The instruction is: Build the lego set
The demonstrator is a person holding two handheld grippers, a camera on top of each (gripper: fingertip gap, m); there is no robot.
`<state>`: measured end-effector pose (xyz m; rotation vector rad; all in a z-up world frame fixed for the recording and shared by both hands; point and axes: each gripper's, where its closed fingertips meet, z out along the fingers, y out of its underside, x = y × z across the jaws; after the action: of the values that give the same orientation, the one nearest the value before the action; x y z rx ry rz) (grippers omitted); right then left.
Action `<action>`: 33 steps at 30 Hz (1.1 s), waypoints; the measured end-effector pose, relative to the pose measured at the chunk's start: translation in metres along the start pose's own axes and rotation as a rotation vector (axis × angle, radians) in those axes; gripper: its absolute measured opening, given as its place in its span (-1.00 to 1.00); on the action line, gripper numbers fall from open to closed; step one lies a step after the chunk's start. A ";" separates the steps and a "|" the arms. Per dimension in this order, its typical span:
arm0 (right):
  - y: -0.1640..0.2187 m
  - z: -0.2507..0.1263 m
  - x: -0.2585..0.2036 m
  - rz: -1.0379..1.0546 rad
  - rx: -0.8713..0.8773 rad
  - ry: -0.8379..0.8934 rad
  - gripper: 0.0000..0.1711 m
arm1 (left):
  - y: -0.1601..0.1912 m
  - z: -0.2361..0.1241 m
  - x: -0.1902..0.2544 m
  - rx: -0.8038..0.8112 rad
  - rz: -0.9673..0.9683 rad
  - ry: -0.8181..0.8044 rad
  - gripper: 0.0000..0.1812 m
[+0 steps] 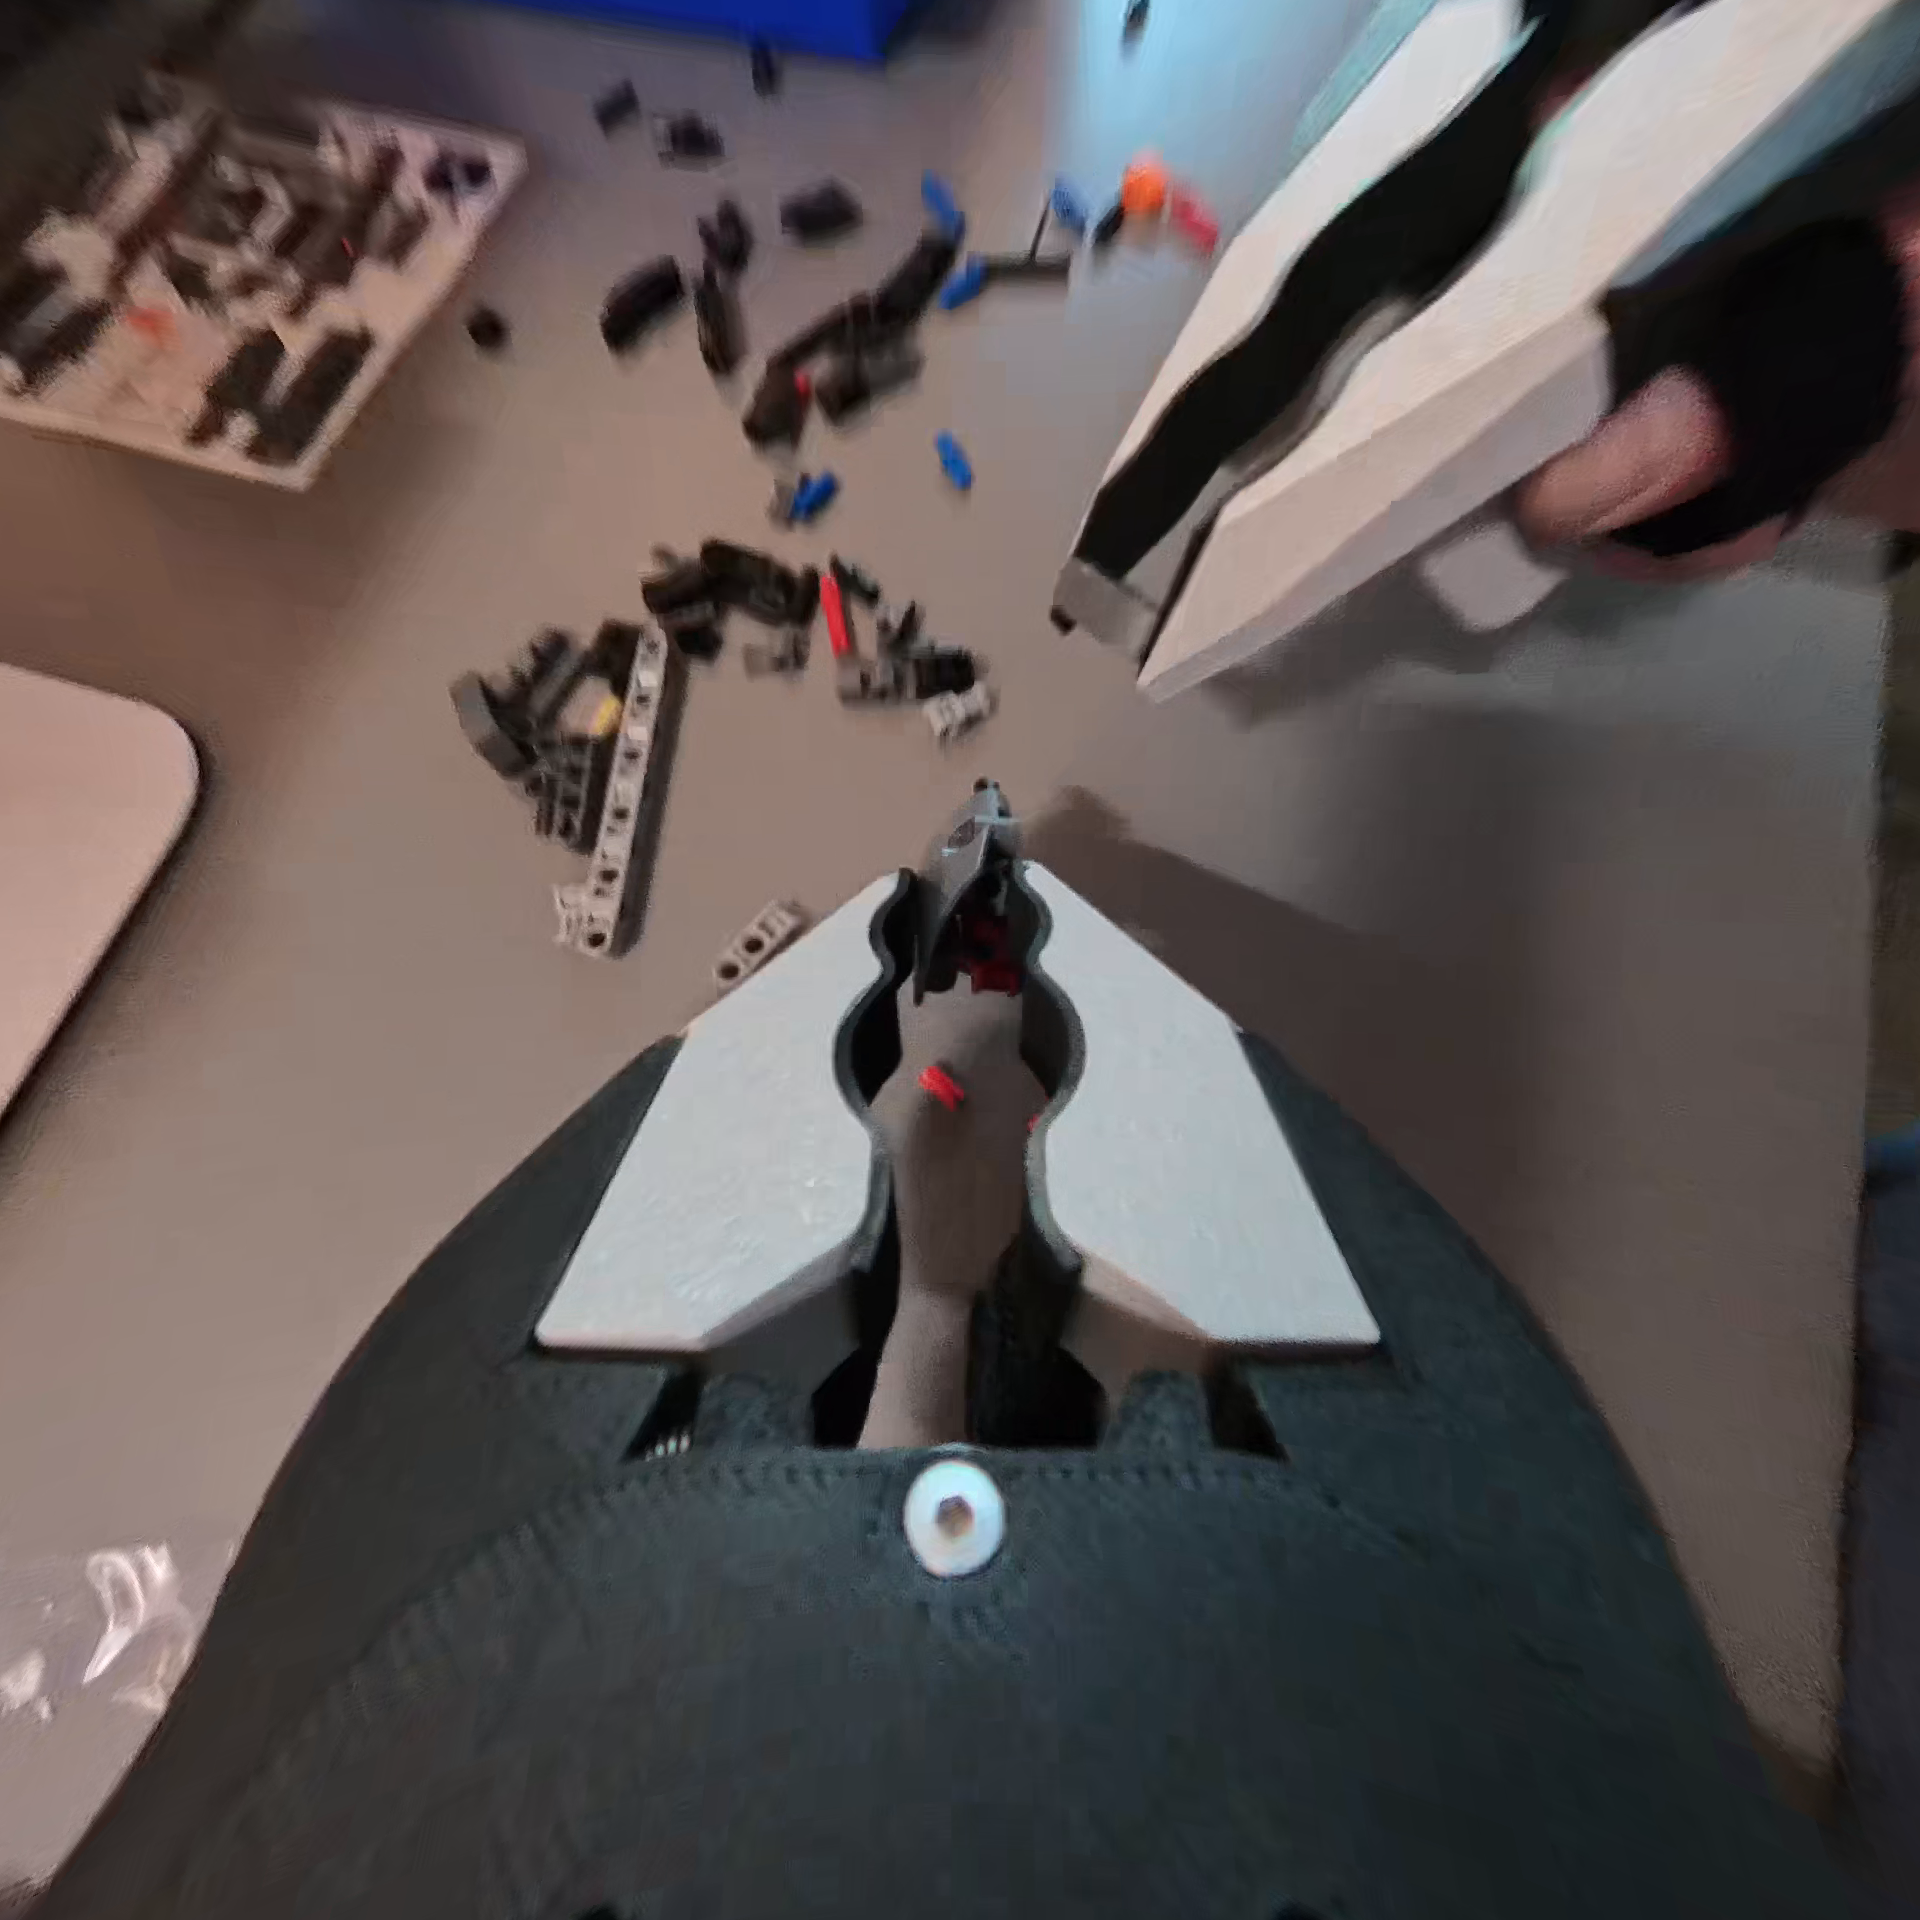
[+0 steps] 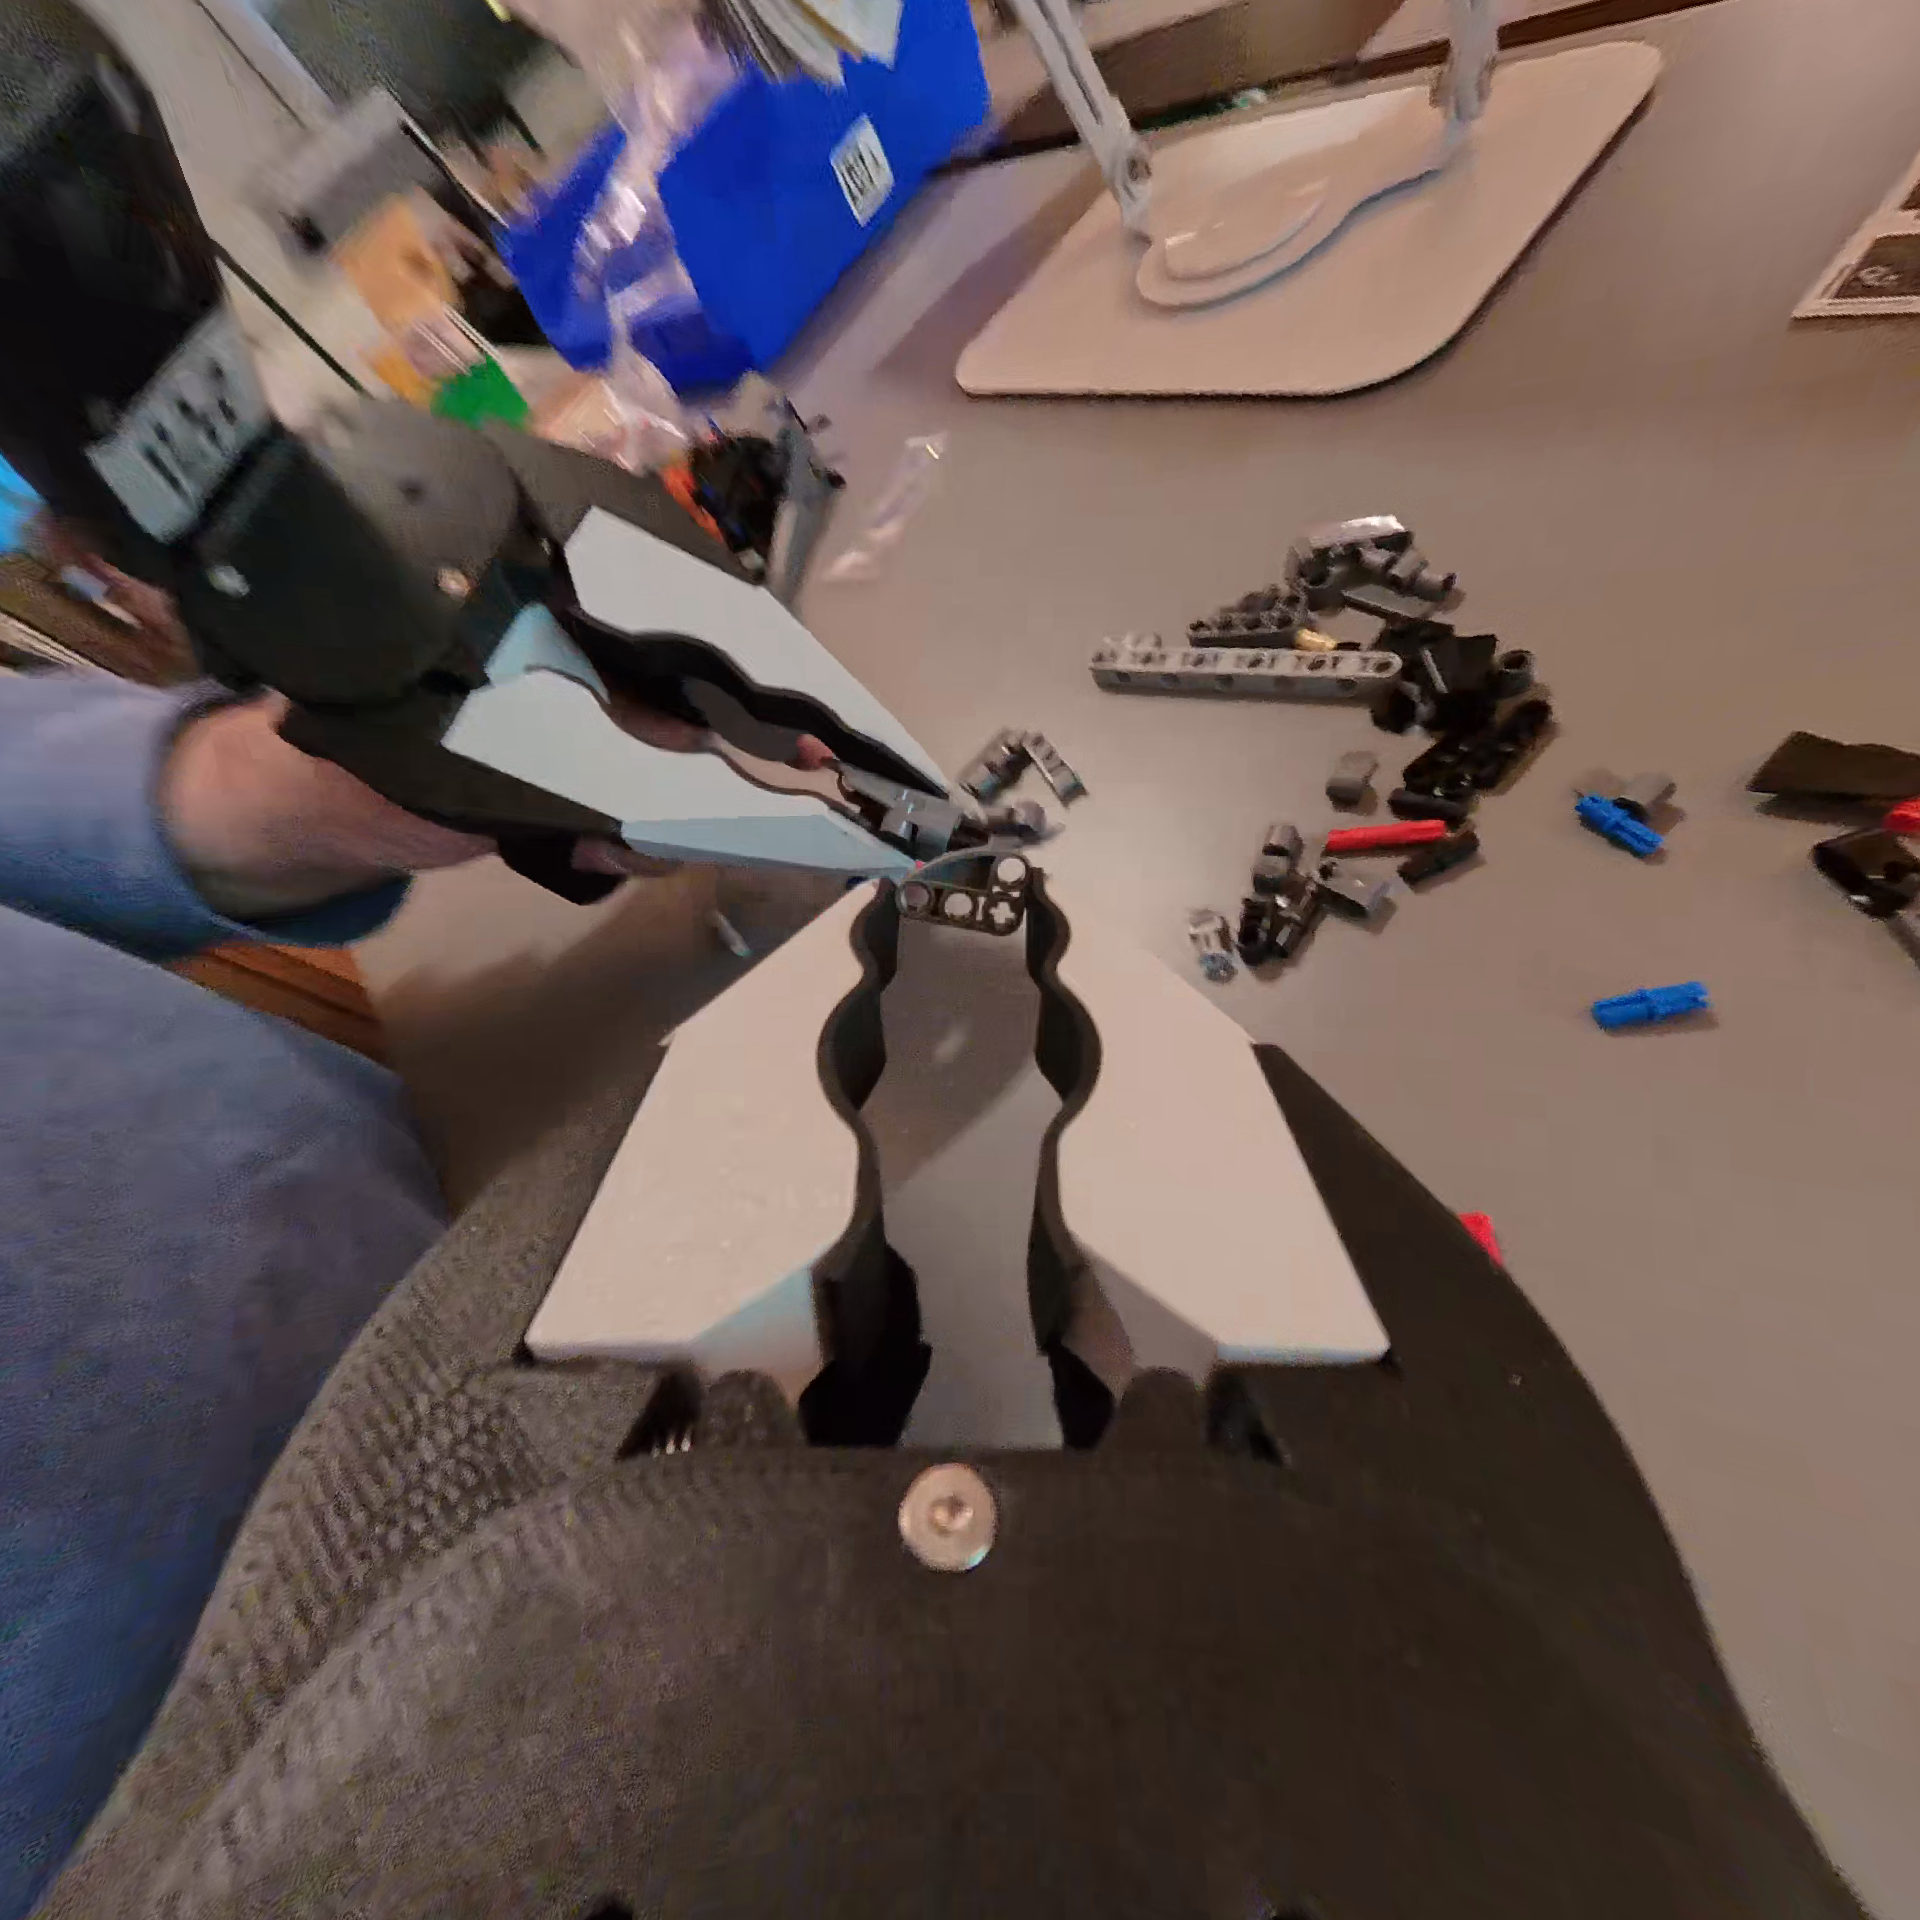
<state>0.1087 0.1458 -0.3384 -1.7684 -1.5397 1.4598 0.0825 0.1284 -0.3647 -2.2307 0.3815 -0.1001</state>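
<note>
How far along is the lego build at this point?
Early to midway. Done: one partial assembly with a long grey beam lies on the table. In hand: the left gripper holds a small grey sub-assembly; the right gripper holds a dark beam piece. Left: many loose pieces remain scattered.

Each camera sits just behind its own gripper, angled down over a grey table (image 1: pixel 312 1039). The left wrist view looks close along the left gripper (image 1: pixel 961 914); the right gripper (image 1: pixel 1117 634) enters at upper right. The right wrist view looks along the right gripper (image 2: pixel 961 899), the left gripper (image 2: pixel 935 821) entering from the left. Both views share the grey beam assembly (image 1: pixel 613 790) (image 2: pixel 1247 665) and scattered pieces.
</note>
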 end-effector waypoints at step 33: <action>-0.094 -0.027 -0.086 0.512 0.323 -1.008 -0.76 | -0.102 -0.107 0.012 0.457 0.424 0.043 -0.84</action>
<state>0.0975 0.1100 -0.2136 -1.3068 -1.0806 2.9562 0.0964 0.1054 -0.2191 -1.6640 0.7641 -0.0065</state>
